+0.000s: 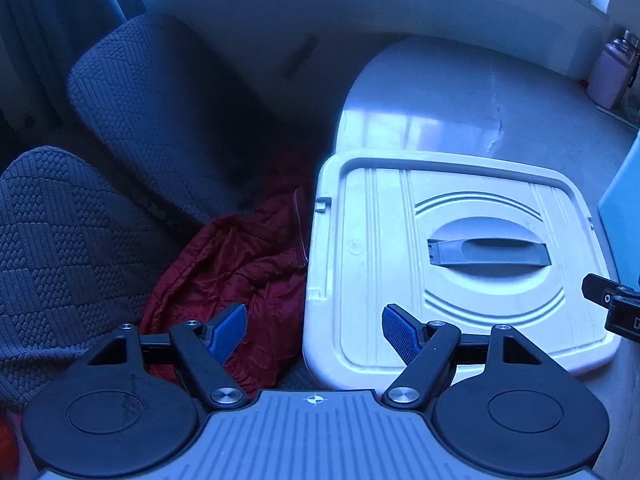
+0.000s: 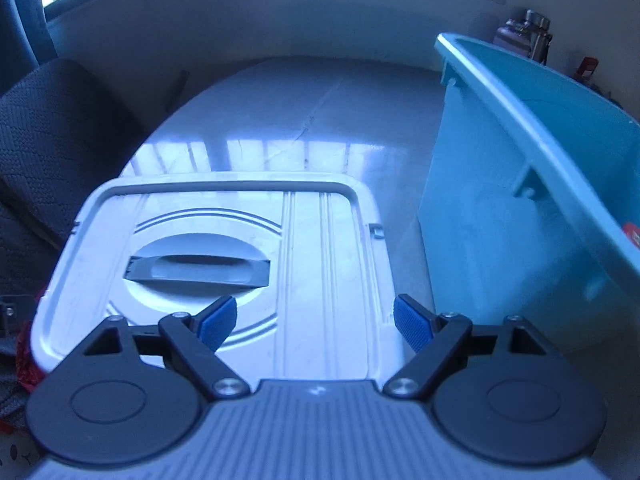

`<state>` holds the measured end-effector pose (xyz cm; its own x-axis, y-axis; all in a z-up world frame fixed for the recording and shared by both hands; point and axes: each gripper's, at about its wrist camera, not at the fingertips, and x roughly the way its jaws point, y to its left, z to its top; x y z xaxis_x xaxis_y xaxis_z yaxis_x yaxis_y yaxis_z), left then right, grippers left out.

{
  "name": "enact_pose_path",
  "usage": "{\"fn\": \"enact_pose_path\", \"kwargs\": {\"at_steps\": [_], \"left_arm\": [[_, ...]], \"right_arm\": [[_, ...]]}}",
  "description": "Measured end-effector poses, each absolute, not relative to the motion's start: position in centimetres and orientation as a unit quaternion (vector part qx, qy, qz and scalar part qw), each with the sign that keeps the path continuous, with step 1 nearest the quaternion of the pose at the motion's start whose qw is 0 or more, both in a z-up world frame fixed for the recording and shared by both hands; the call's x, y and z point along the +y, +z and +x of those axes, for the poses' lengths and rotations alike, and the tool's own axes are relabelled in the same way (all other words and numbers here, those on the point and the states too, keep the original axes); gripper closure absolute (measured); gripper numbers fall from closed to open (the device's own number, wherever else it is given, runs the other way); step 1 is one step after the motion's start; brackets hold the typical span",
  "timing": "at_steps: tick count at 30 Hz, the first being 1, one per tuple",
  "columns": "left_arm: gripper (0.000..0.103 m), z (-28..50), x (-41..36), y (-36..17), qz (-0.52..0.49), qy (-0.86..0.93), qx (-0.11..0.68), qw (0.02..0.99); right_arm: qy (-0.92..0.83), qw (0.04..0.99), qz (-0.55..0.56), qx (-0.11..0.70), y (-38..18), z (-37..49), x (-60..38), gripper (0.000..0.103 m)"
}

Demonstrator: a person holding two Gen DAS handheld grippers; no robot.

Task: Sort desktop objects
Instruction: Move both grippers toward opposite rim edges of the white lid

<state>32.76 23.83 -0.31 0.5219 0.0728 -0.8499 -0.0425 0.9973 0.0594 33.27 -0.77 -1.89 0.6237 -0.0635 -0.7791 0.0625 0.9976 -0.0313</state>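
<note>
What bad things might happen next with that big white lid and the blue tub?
The white lid sticks out past the table edge on the chair side, so a push there might tip it onto the red cloth. The blue tub stands close beside the lid, so the open right gripper could bump it when swinging over. The lid's grey handle lies flat in its hollow, so the fingers may slip off.

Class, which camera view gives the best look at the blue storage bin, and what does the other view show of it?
The right wrist view shows the blue storage bin best: its rim, outer wall and part of the inside are visible, standing beside the white lid. The left wrist view catches only a sliver of it at the right edge.
</note>
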Motion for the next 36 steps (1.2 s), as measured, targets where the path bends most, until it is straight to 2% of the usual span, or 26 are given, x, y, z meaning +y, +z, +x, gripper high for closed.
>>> {"fn": "enact_pose_path", "kwargs": {"at_steps": [5,13,18,36], "left_arm": [[0.026,34.1,24.8,-0.6,0.003,0.046,0.500,0.865],[0.026,36.2,26.0,-1.1,-0.005,0.058,0.507,0.860],[0.026,36.9,26.6,-1.5,-0.003,0.059,0.514,0.856],[0.026,37.7,31.7,-3.5,-0.034,0.068,0.539,0.839]], "right_arm": [[-0.035,0.887,0.004,0.460,-3.1,35.4,-1.2,0.012],[-0.048,0.857,0.034,0.512,-5.0,37.9,-2.0,0.011],[-0.038,0.853,0.014,0.520,-5.9,38.5,-1.2,0.000],[-0.014,0.857,0.005,0.516,-5.9,38.0,1.0,0.000]]}}
